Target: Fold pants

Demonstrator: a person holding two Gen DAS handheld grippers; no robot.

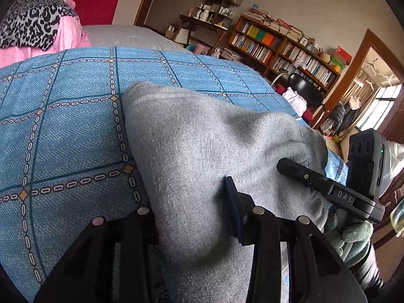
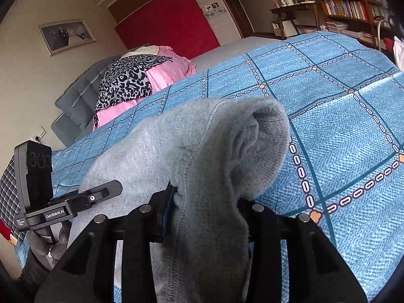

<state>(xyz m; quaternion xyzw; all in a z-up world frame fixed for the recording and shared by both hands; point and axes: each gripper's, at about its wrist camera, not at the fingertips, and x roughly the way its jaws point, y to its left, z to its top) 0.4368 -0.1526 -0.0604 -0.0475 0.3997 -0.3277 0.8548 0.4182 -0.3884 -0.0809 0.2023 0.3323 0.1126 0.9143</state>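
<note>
The grey pants (image 1: 202, 139) lie bunched on the blue checked bedspread (image 1: 63, 131), with both grippers at their near edge. In the left wrist view my left gripper (image 1: 192, 212) is shut on a fold of the grey cloth. Its blue right pad (image 1: 233, 202) dents the fabric, and the left finger is hidden under it. My right gripper (image 1: 290, 168) lies on the pants just to the right, held by a gloved hand (image 1: 353, 234). In the right wrist view my right gripper (image 2: 207, 207) is shut on a thick roll of the pants (image 2: 214, 151). My left gripper (image 2: 106, 192) shows at the left.
A pile of pink and leopard-print bedding (image 1: 38, 25) sits at the bed's head, by a grey padded headboard (image 2: 75, 106). Beyond the bed's far side stand a bookshelf (image 1: 290, 48) and a black chair (image 1: 305, 88). The bedspread (image 2: 341, 126) stretches flat ahead.
</note>
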